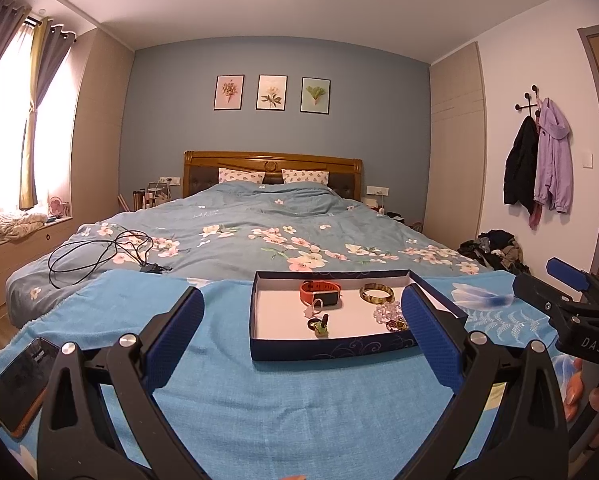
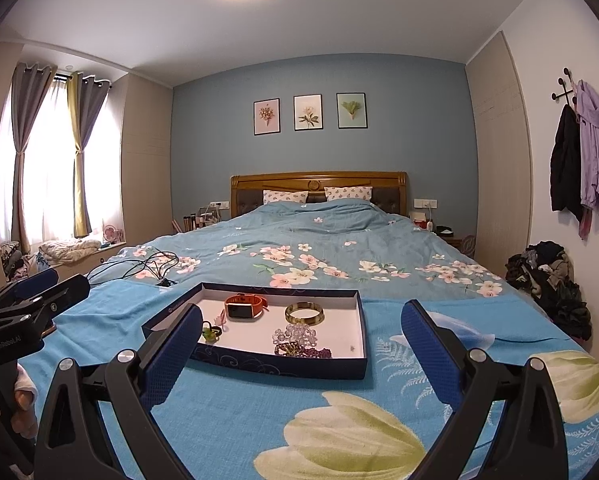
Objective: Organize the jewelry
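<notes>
Left gripper (image 1: 301, 326) spread wide, empty, shallow dark-blue cardboard tray (image 1: 331, 350) ahead between fingers, right gripper (image 2: 301, 338) spread, empty, orange-strapped watch (image 2: 246, 306) ahead.

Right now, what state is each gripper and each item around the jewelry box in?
left gripper: open, empty
right gripper: open, empty
box: lidless, on the blue cloth
orange watch: in the box, strap looped
bangle: flat in the box
clear bead bracelet: in the box, beside dark beads
phone: screen dark
</notes>
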The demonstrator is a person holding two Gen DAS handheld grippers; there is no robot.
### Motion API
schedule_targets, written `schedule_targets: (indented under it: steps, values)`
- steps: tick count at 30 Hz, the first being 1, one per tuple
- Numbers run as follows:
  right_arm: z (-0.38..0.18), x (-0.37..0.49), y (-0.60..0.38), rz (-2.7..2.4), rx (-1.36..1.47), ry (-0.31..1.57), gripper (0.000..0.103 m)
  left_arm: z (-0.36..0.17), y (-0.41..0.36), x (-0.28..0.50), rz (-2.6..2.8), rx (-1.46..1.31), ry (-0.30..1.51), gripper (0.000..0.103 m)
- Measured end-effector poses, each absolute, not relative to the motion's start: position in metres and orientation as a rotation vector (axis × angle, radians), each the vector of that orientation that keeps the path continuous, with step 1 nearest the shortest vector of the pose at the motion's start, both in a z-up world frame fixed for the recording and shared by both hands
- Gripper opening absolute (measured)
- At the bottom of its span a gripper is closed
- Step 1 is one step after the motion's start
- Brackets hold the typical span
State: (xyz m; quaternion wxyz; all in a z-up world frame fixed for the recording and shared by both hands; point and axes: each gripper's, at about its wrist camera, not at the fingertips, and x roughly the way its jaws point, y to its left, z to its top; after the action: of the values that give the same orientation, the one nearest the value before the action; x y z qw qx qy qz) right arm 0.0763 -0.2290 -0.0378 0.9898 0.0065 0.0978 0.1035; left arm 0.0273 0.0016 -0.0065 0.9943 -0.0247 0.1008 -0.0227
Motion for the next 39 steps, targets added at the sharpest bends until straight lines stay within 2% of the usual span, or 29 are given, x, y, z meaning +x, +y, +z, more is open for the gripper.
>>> schedule_targets:
  steps: [39]
  values:
    - [-0.0366,0.0774,-0.2296,0.202,0.027,0.180,0.096,-0.0072,-0.0019,0.0289,-0.043,-0.046,0.204,0.097]
